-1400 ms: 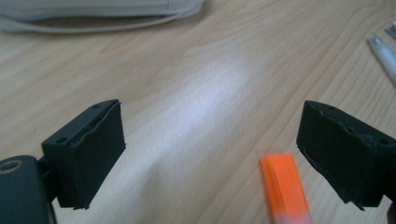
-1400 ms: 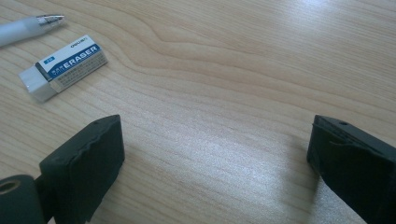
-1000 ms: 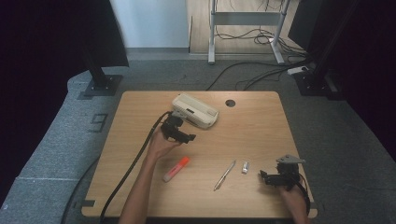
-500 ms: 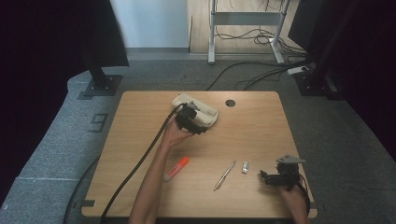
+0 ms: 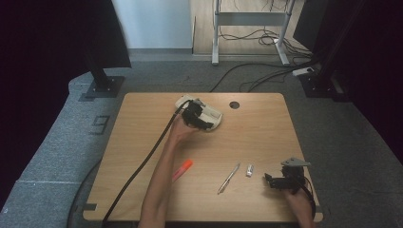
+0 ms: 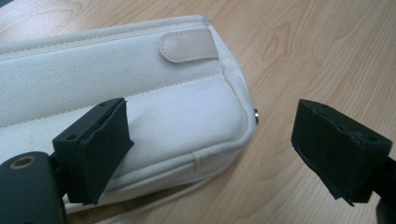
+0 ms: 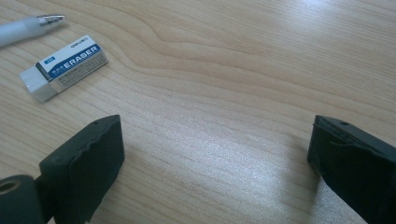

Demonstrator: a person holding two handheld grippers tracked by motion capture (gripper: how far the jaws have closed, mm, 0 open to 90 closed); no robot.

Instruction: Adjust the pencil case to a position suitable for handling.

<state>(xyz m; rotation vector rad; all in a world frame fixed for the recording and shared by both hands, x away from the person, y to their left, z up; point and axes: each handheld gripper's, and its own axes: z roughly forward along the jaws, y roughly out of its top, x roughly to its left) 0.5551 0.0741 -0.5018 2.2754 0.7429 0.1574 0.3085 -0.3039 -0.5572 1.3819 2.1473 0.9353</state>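
A white fabric pencil case (image 5: 215, 115) lies at the far middle of the wooden table (image 5: 266, 137). My left gripper (image 5: 198, 118) hovers over its near end, jaws open. In the left gripper view the case (image 6: 154, 74) shows a zip seam and a pale tab, and its rounded corner lies between the wide-apart jaws of the left gripper (image 6: 215, 128); the pads are not pressing on it. My right gripper (image 5: 271, 180) rests open near the front right edge. In the right gripper view it (image 7: 212, 144) has bare wood between its jaws.
A white eraser (image 5: 249, 170) (image 7: 63, 65) and a silver pen (image 5: 229, 178) (image 7: 28, 28) lie just left of the right gripper. An orange marker (image 5: 183, 169) lies beside the left forearm. A round cable hole (image 5: 234, 105) sits right of the case. A thick black cable (image 5: 138, 171) trails to the front left.
My left hand has moved away from the person and to the right, from beside the case to over its near end. The right gripper has stayed where it was.
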